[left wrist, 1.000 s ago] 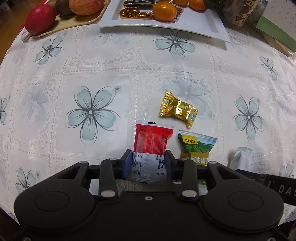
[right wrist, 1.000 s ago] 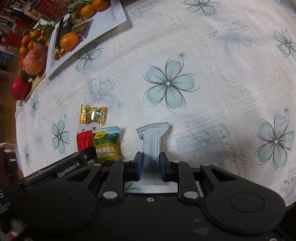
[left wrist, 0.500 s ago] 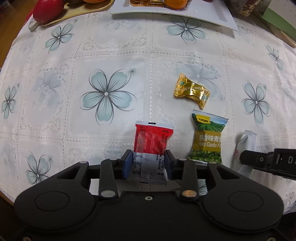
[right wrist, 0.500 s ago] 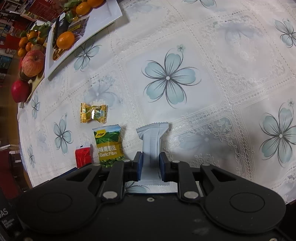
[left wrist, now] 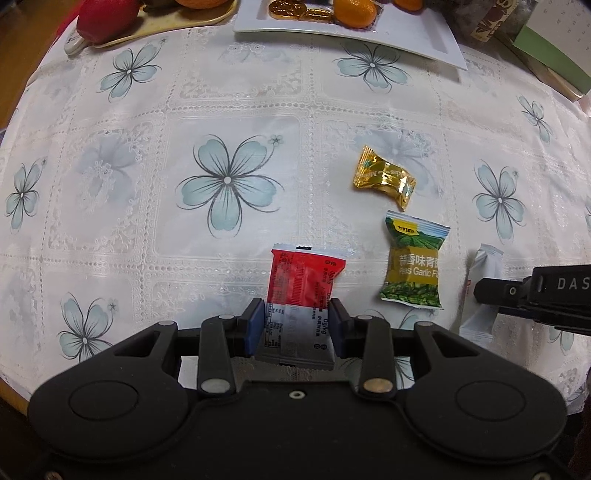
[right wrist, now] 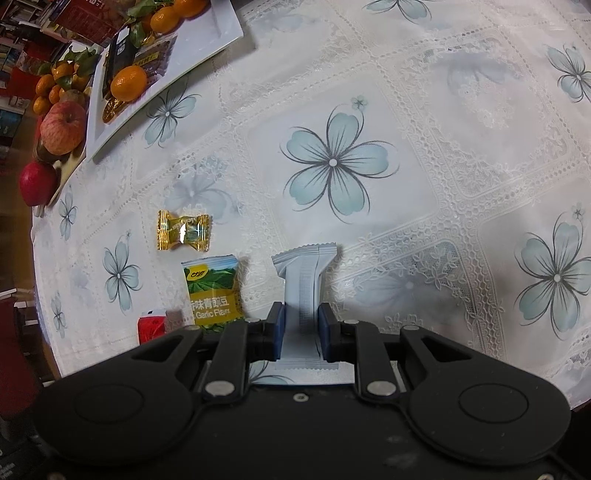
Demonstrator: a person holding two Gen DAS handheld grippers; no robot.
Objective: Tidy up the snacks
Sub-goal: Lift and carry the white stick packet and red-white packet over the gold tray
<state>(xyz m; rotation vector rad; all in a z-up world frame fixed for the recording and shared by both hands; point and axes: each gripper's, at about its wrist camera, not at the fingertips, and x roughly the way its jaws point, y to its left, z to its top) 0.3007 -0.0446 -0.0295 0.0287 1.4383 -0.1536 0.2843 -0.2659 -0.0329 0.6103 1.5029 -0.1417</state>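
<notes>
Four snack items: two held, two lying loose on the flowered tablecloth [left wrist: 110, 229].
Left gripper [left wrist: 295, 325]: blue pads pressed on both side edges of the red-and-white packet [left wrist: 301, 291]; the packet's red end sticks out ahead of the fingers, its white end sits back between them.
Right gripper [right wrist: 299, 328]: narrow, pinching the pale blue-grey packet [right wrist: 303, 284] at its waist, so the wrapper's far end flares ahead of the fingertips.
Green pea packet [left wrist: 415, 264]: flat on the cloth, just right of the left gripper and just left of the right gripper, between the two; touching neither as far as can be seen.
Gold candy [left wrist: 384, 177]: ahead of the green packet, apart from it, to the front right of the left gripper.
White tray [left wrist: 417, 40]: far ahead of the left gripper at the table's far edge, carrying a mandarin [left wrist: 354, 14] and gold coins [left wrist: 284, 7].
Fruit board [right wrist: 70, 166]: left of the tray, with an apple [right wrist: 62, 127] and a red fruit [right wrist: 37, 182].
In the way: only bare cloth lies straight ahead of either gripper; green packet and gold candy sit off to the side of each.
</notes>
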